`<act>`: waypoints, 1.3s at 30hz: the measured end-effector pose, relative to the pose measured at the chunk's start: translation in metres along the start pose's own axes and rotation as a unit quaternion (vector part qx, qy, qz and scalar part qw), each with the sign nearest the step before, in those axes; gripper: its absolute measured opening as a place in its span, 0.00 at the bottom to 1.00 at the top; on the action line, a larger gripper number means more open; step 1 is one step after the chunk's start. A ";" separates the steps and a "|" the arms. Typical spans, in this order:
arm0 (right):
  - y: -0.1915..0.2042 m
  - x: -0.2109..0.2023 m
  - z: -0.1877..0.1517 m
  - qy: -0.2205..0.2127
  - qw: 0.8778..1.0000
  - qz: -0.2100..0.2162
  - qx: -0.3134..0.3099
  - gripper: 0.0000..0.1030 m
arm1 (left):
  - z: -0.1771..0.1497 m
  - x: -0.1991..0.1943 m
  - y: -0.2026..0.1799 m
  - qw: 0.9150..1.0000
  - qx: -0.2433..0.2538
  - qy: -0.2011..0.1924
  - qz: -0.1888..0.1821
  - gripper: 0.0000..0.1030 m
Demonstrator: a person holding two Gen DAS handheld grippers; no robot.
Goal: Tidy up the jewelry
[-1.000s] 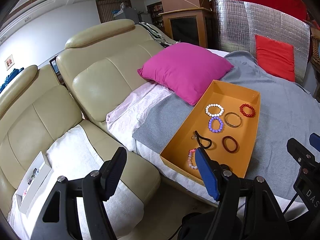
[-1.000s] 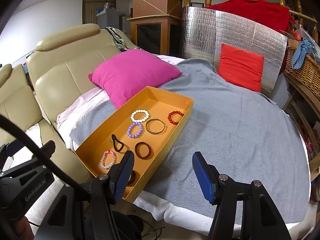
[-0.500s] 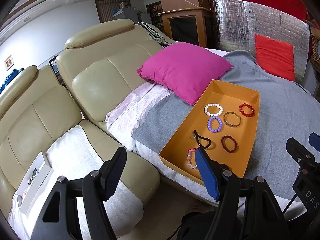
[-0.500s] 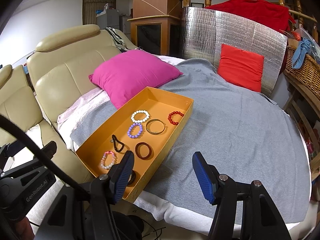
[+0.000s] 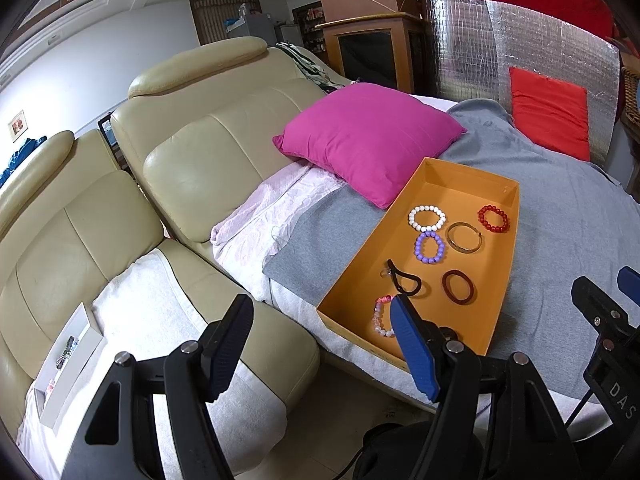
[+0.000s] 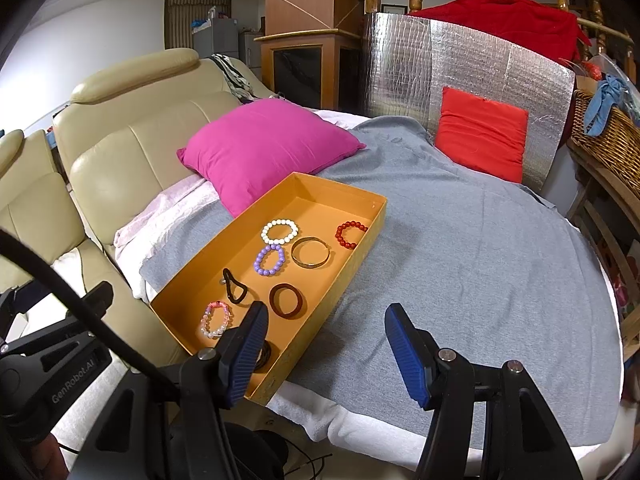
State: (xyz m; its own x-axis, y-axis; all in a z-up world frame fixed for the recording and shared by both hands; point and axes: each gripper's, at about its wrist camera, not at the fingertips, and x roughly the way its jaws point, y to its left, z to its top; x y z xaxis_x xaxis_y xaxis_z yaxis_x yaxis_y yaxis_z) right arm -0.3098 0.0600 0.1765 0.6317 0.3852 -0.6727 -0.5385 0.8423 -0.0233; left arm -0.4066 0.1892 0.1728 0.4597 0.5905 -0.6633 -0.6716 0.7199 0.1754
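Observation:
An orange tray lies on a grey blanket and holds several bracelets: white beads, purple beads, a metal bangle, red beads, a dark red band, a black hair tie and a pink bead bracelet. My left gripper is open and empty, near the tray's front left. My right gripper is open and empty over the tray's near corner.
A white box with small items lies on the beige sofa seat at left. A pink cushion lies beyond the tray. A red cushion leans on a foil panel. A wicker basket stands at right.

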 end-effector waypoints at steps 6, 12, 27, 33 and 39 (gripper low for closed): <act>0.000 0.001 0.000 0.001 1.000 0.000 -0.001 0.63 | 0.000 0.002 0.001 1.000 0.000 0.001 0.000 0.70; 0.000 0.001 -0.001 0.001 1.000 0.000 0.000 0.63 | 0.000 0.002 0.001 1.000 0.001 0.001 -0.001 0.70; -0.003 0.004 -0.003 0.003 1.000 0.003 -0.001 0.63 | 0.000 0.003 -0.003 1.000 0.004 0.005 0.003 0.70; -0.006 0.010 -0.003 0.006 1.000 0.006 0.000 0.63 | 0.000 0.005 -0.006 1.000 0.007 0.008 0.008 0.70; -0.009 0.019 0.000 0.008 1.000 0.010 -0.001 0.63 | 0.004 0.008 -0.011 1.000 0.010 0.006 0.014 0.70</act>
State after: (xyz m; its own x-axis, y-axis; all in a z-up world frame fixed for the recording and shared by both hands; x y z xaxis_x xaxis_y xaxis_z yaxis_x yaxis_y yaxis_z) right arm -0.2935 0.0598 0.1639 0.6122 0.3962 -0.6842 -0.5524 0.8335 -0.0116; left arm -0.3932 0.1870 0.1683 0.4344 0.6063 -0.6662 -0.6716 0.7108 0.2090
